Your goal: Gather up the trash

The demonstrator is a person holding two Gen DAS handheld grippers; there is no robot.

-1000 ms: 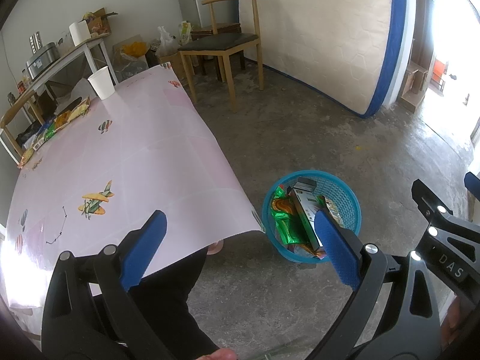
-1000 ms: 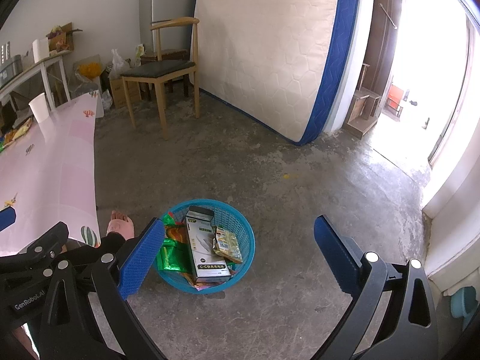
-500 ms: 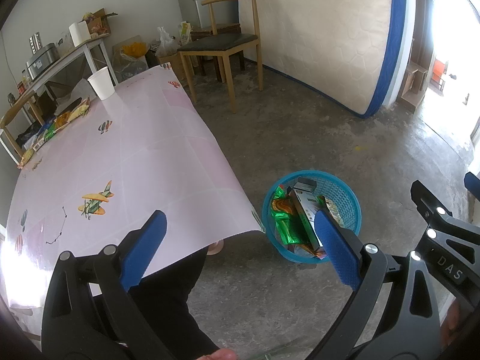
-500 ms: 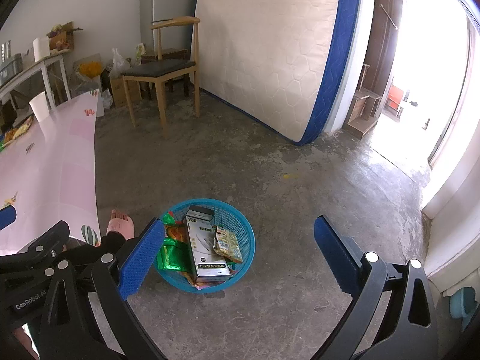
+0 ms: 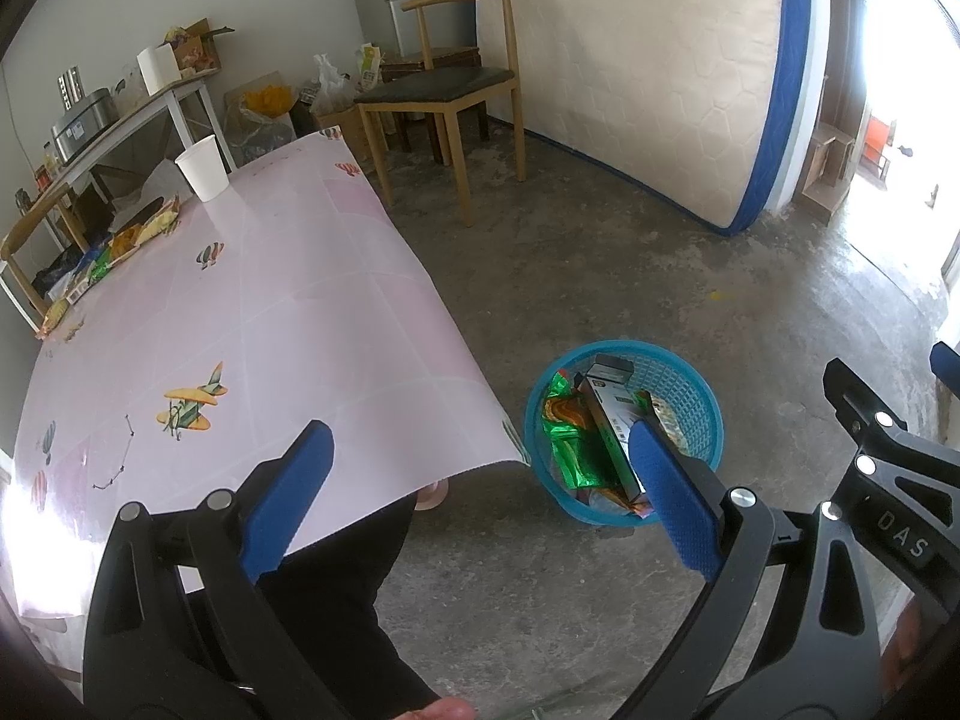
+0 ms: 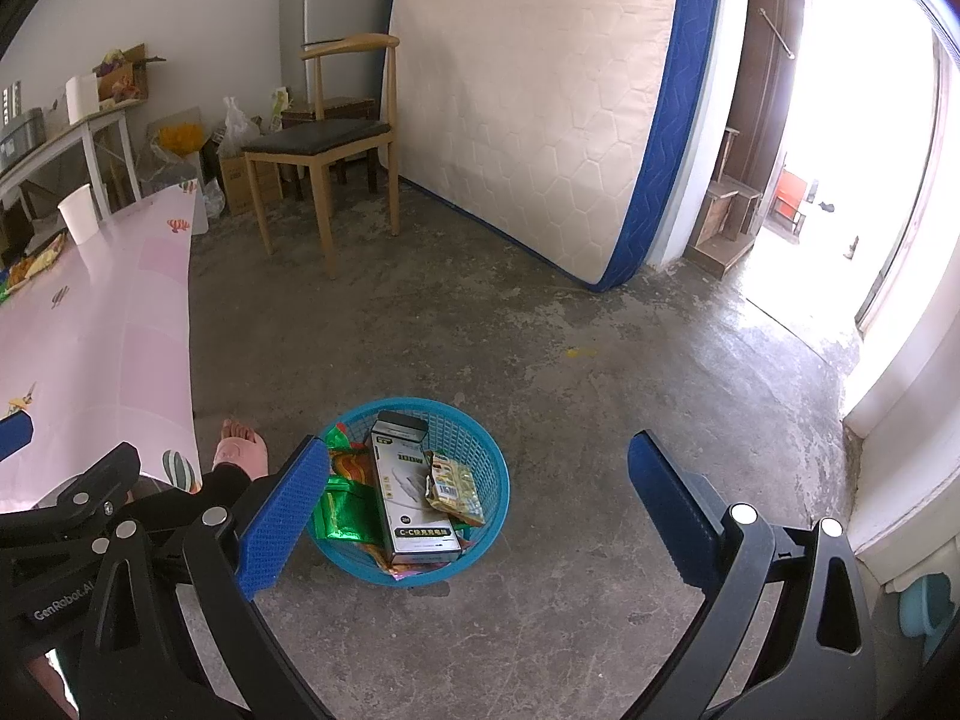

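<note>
Nearest the cameras, both tongs stood released and empty: the left gripper (image 5: 480,495) had its two blue pads spread wide above the table edge and the floor, and the right gripper (image 6: 480,507) had its two pads equally wide apart over the concrete floor (image 6: 600,360). The person's dark trouser leg (image 5: 336,588) and one bare foot (image 6: 240,450) showed just below the table's near edge.

Just beyond the pads, one blue basket (image 6: 480,450) sat on the floor beside the near corner of the table. It held the collected trash: one long box (image 6: 411,486) leaning against the rim, one green foil wrapper (image 6: 345,510) to its left and one small yellowish snack packet (image 6: 453,483) to its right, with more wrappers beneath that could not be counted.

The table (image 5: 270,312), covered in pink printed cloth, stretched away to the left. At its far end stood one white paper cup (image 5: 204,168), and near it along the left edge lay a row of several snack wrappers (image 5: 120,246), too small to count.

Farther off stood one wooden chair (image 6: 336,138) with a dark seat, and one mattress (image 6: 552,108) with blue edging leaned upright against the wall.
</note>
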